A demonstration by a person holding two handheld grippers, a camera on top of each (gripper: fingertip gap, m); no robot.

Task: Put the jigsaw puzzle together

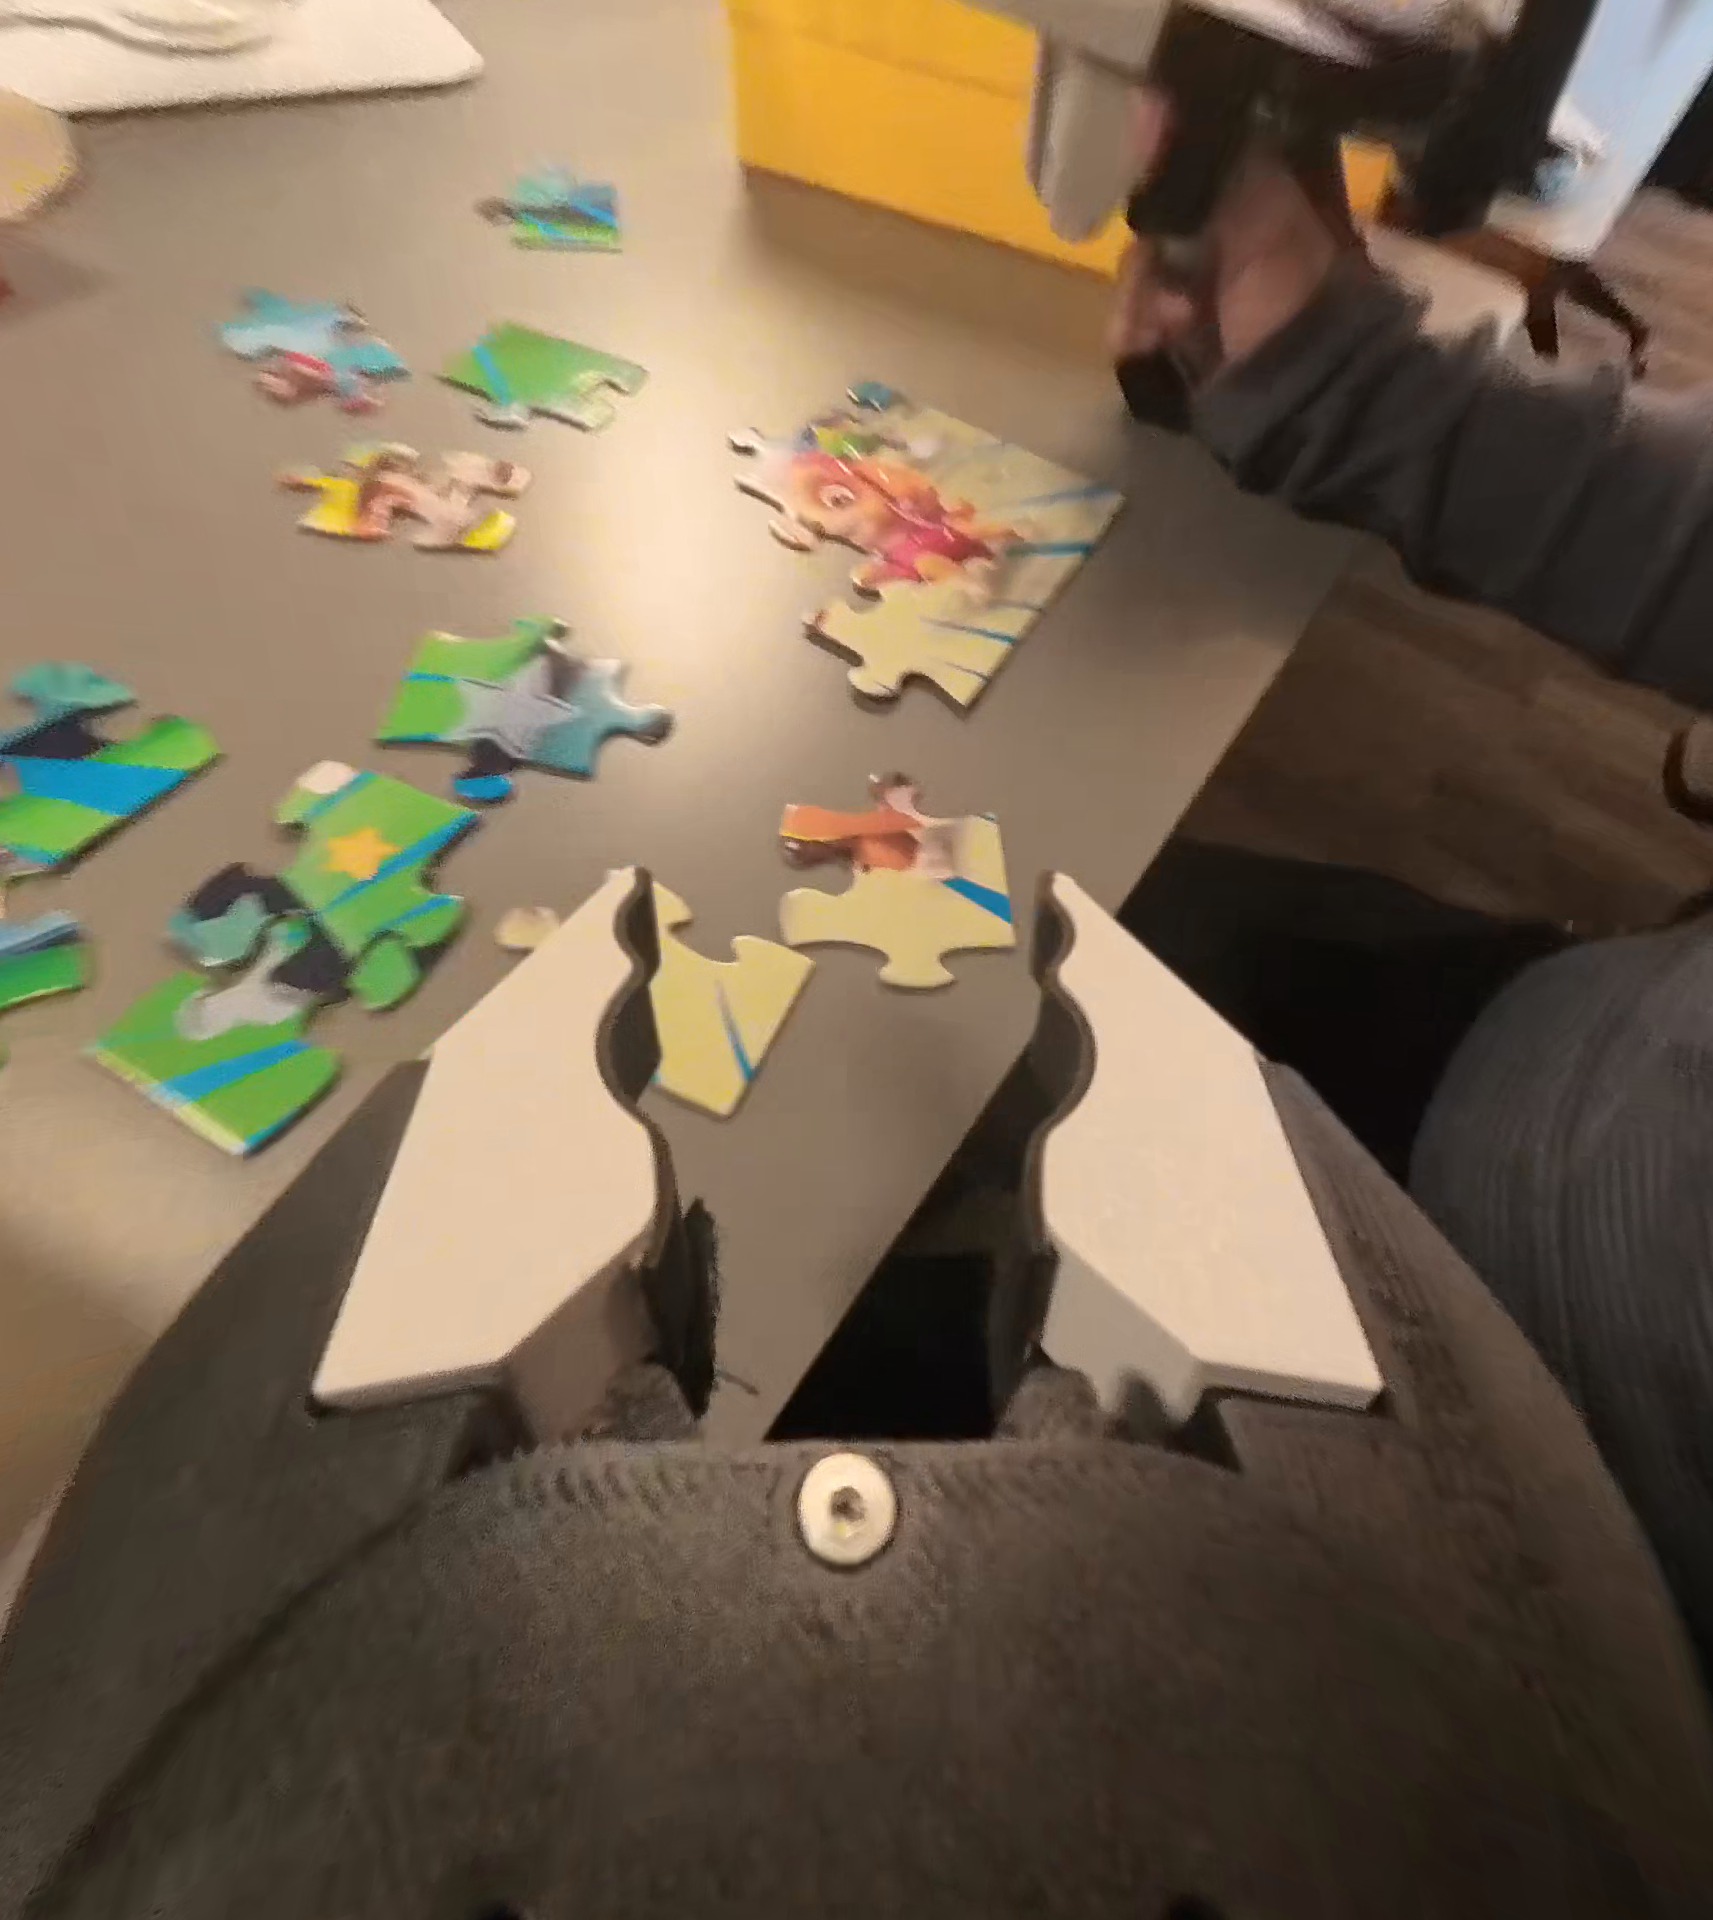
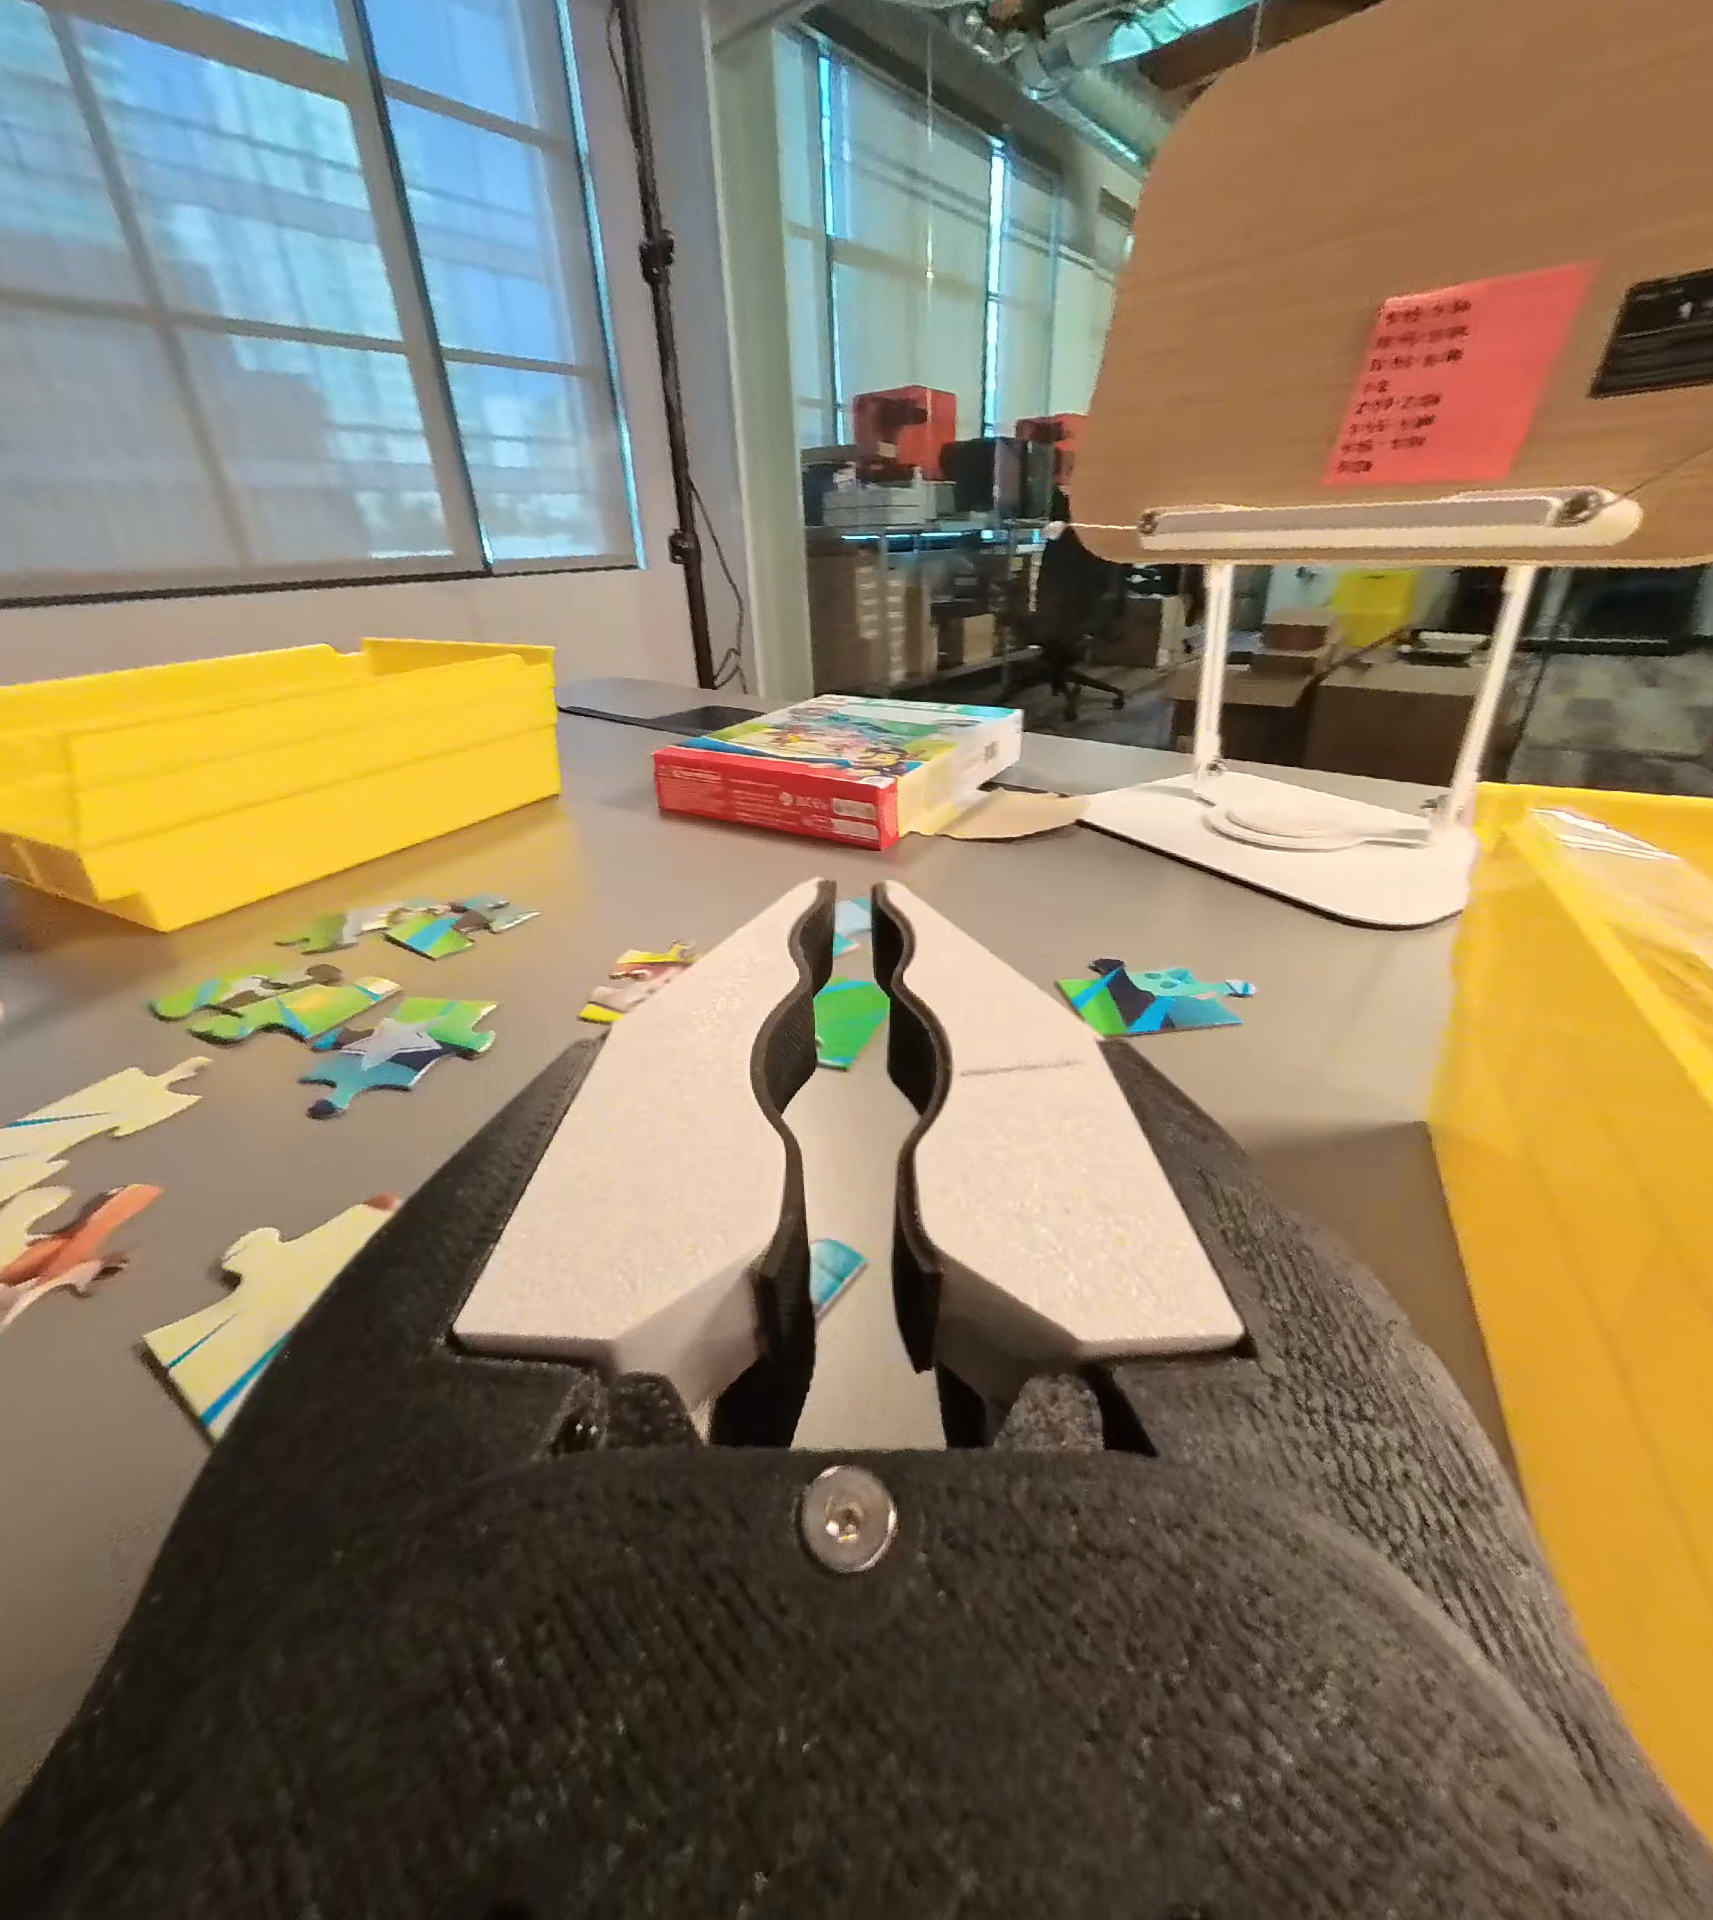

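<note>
Puzzle box (image 2: 836, 767) only in right view, person's sleeve (image 1: 1517, 488) only in left

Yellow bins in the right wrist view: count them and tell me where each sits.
2. One bin lies far left on the table, behind the puzzle pieces. The other fills the right edge, beside the right gripper. More may lie outside the frame.

Yellow bins (image 2: 239, 769), puzzle box (image 2: 831, 769), stand (image 2: 1351, 831)
</note>
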